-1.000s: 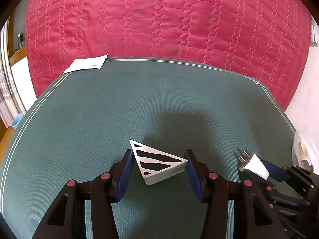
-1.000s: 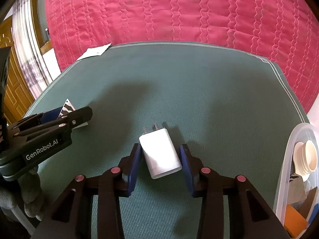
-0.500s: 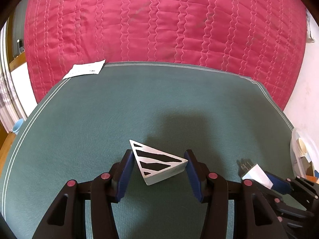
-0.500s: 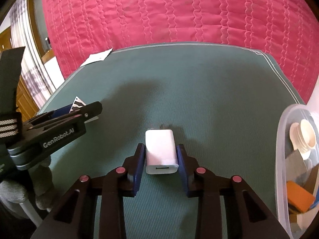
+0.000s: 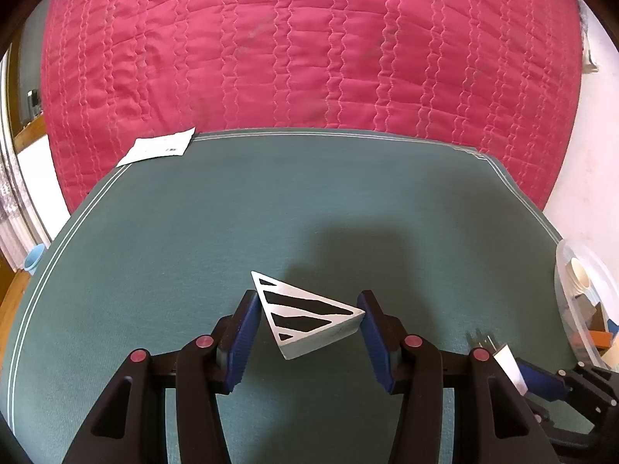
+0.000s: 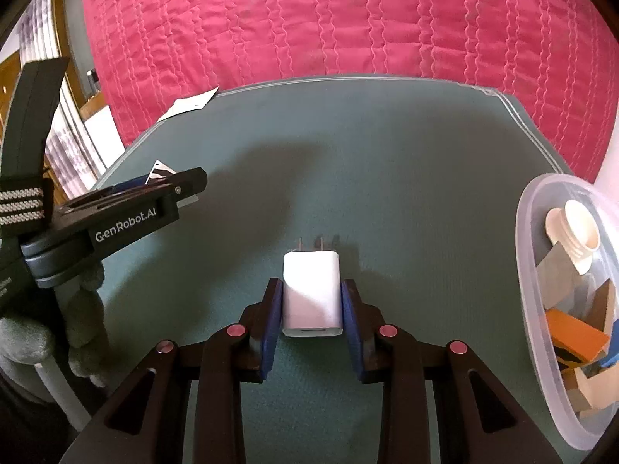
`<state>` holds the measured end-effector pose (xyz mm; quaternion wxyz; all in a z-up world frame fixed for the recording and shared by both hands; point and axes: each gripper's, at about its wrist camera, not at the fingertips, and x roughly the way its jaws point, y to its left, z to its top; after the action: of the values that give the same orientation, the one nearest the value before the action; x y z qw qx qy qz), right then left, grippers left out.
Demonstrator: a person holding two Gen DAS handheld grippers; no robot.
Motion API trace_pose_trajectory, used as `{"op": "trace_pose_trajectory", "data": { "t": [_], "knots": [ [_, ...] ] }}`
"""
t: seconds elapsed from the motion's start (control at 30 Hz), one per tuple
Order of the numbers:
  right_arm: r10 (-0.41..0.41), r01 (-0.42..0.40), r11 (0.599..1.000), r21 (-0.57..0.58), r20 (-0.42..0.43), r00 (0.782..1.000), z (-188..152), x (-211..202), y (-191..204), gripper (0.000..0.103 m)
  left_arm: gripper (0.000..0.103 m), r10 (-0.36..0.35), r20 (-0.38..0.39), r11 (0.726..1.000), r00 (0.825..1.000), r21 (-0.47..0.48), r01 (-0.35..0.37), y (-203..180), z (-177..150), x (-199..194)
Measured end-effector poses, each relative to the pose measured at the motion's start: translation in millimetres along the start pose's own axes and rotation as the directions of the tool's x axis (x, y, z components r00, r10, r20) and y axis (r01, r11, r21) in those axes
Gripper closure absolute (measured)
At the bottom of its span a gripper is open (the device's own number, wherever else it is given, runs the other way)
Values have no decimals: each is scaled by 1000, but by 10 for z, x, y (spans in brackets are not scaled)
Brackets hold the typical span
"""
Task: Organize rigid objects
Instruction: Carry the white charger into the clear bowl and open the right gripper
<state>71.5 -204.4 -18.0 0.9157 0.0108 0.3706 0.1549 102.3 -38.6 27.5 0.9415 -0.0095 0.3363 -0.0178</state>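
A white triangular block with black stripes [image 5: 305, 315] sits between the blue pads of my left gripper [image 5: 308, 301], which is shut on it; its left edge and right tip touch the pads. In the right wrist view my right gripper [image 6: 311, 299] is shut on a white plug charger [image 6: 311, 282], prongs pointing away, just above the green mat [image 6: 387, 162]. From the left wrist view the charger [image 5: 510, 363] shows low on the right. The left gripper's fingers [image 6: 154, 193] reach in from the left of the right wrist view, with a corner of the block [image 6: 158, 168] showing.
A clear plastic bin [image 6: 525, 255] with a white cap and wooden blocks stands at the mat's right edge, also seen from the left wrist as the bin [image 5: 560, 270]. A white paper [image 5: 158, 147] lies at the far left corner. A red quilt [image 5: 309, 46] lies behind.
The right gripper's jaws closed onto the charger, which turned straight between the pads. The right hand shifted toward the bin, now larger in view. The left gripper and block kept still.
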Motion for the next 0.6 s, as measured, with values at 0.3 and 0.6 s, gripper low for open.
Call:
{"op": "trace_pose_trajectory", "data": {
  "t": [0.3, 0.6],
  "knots": [
    [-50, 49, 997, -54, -8, 999, 33, 88, 122, 70, 49, -5, 8, 1000, 1000, 8, 5, -30, -15, -22],
    [-40, 40, 999, -12, 0, 999, -32, 5, 93, 72, 49, -8, 8, 1000, 1000, 8, 8, -44, -18, -23]
  ]
}}
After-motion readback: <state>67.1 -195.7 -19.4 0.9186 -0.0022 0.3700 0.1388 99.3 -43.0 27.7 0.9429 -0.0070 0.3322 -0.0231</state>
